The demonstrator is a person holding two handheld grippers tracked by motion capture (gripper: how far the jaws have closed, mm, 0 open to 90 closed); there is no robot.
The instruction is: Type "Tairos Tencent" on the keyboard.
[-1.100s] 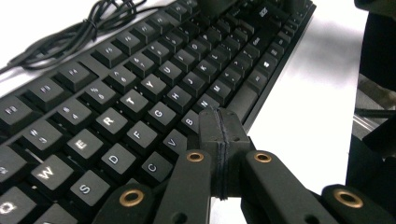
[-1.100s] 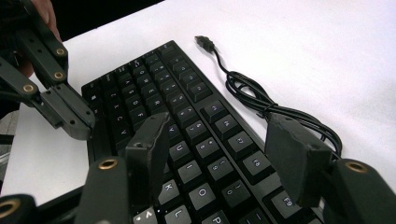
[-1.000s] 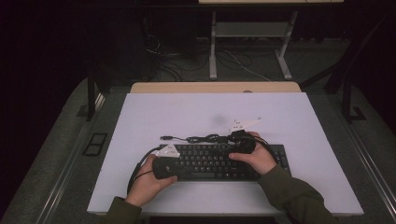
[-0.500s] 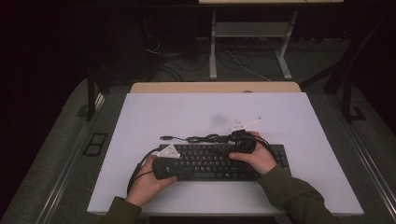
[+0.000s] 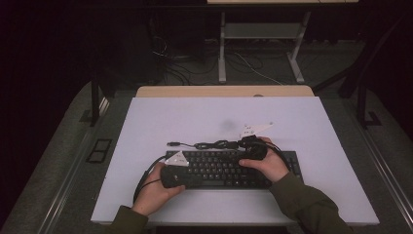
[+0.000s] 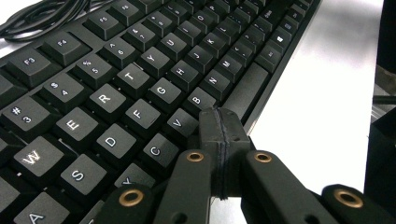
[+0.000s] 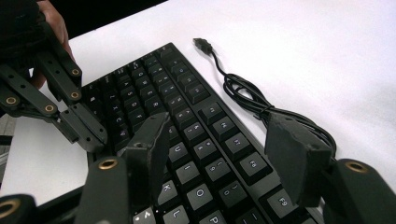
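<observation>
On the white table (image 5: 146, 126) in the high view, black keyboard (image 5: 219, 168) lies flat near the front edge, both hands at its ends. Left gripper view: left gripper (image 6: 219, 135) fingers closed, empty, over the C/V keys. Right gripper view: right gripper (image 7: 224, 154) fingers open above the keys, cable (image 7: 252, 100) alongside. Keyboard likely rigid, light, slick plastic; best taken by the long edges.

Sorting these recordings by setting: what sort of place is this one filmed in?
Probably a lab or workshop recording station, not a home: a white-topped table under bright light in a dark room, loose cables on the floor behind it, a metal table frame beyond, and a black keyboard as the test object.
</observation>
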